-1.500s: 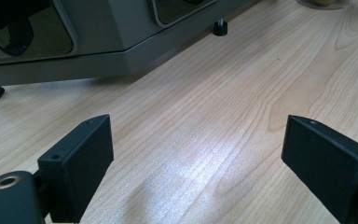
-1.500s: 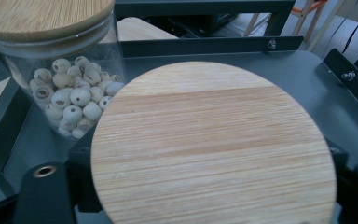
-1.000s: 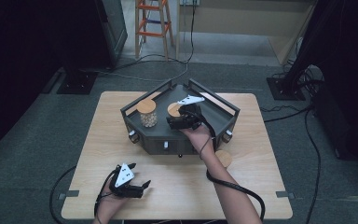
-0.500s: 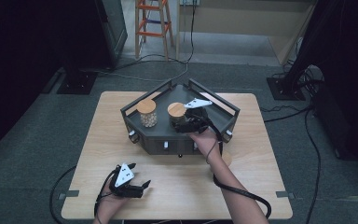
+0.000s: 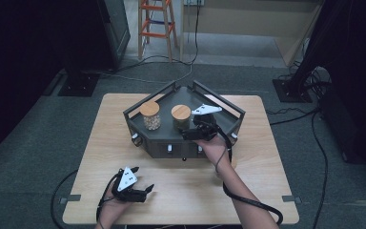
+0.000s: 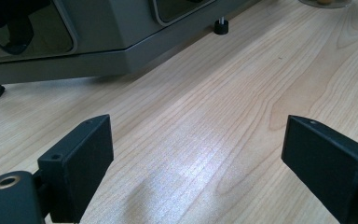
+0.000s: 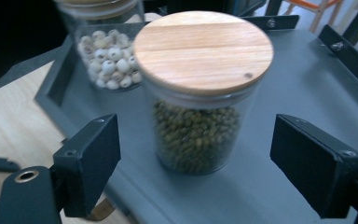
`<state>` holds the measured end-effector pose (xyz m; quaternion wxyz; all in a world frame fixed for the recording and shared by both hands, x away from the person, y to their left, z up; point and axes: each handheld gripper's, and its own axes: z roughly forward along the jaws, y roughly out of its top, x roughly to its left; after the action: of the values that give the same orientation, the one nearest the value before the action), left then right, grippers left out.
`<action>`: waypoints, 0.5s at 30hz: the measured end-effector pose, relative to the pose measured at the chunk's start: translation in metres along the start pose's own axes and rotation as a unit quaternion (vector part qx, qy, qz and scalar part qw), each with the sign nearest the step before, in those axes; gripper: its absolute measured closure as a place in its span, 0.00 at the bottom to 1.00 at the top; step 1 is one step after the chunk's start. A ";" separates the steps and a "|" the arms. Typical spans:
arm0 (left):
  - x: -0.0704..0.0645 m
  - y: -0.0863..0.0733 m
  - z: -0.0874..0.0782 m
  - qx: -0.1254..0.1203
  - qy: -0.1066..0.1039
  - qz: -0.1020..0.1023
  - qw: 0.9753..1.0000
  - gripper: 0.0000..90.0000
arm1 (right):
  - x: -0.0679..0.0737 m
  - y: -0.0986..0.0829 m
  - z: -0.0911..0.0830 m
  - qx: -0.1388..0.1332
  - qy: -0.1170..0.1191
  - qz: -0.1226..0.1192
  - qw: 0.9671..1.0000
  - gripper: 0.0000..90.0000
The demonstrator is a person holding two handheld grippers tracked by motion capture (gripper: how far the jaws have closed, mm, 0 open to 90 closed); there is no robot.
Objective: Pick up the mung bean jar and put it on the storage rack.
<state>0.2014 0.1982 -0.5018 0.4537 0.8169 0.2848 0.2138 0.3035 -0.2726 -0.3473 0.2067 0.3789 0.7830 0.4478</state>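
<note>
— Where does the right gripper (image 5: pixel 187 133) stand?

— Over the front edge of the dark grey tray stand (image 5: pixel 228 109), pointing at the jar of green beans (image 5: pixel 181 117). In its own view the two black jaws are spread wide, one on each side of the jar (image 7: pixel 198 93), and neither touches the glass — the jar sits a little ahead of them, upright on the grey deck, with its round wooden lid (image 7: pixel 203 50) on.

— What does that view give that the high view lacks?

— The contents. From above, the nearer jar is little more than a lid; from the gripper, small green beans fill it to just under the lid. Behind it and to the left stands the second jar (image 7: pixel 107 51), holding pale round seeds, near the first but apart from it. The high view shows this one (image 5: pixel 150 116) left of the bean jar on the same deck, both inside the stand's low rail.

— And the left gripper (image 5: pixel 143 194)?

— It rests low at the near edge of the wooden table (image 5: pixel 267 157), well apart from the stand, with its grey three-cornered plate on top. Its jaws are wide apart with only bare wood grain between them. Its view adds the stand's underside: a small black foot (image 6: pixel 221 27) and glossy front panels (image 6: pixel 28 28), which the high view shows too small to make out.
</note>
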 end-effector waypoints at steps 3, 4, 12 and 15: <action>0.000 0.000 0.000 0.001 0.000 0.000 1.000 0.10 | 0.004 -0.004 -0.005 -0.003 -0.001 -0.013 1.000 0.18; 0.000 0.000 0.000 0.001 0.000 0.000 1.000 0.10 | 0.004 -0.005 -0.007 -0.004 0.000 -0.013 1.000 0.18; 0.000 -0.001 0.000 -0.001 0.001 -0.003 1.000 0.10 | 0.002 -0.015 -0.018 -0.014 0.013 -0.013 1.000 0.18; 0.001 -0.002 -0.001 -0.004 0.000 -0.009 1.000 0.10 | 0.000 -0.019 -0.019 -0.014 0.021 -0.026 0.999 0.18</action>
<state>0.2008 0.2006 -0.5025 0.4587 0.8125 0.2914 0.2107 0.2836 -0.2889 -0.3541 0.2069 0.3455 0.7908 0.4609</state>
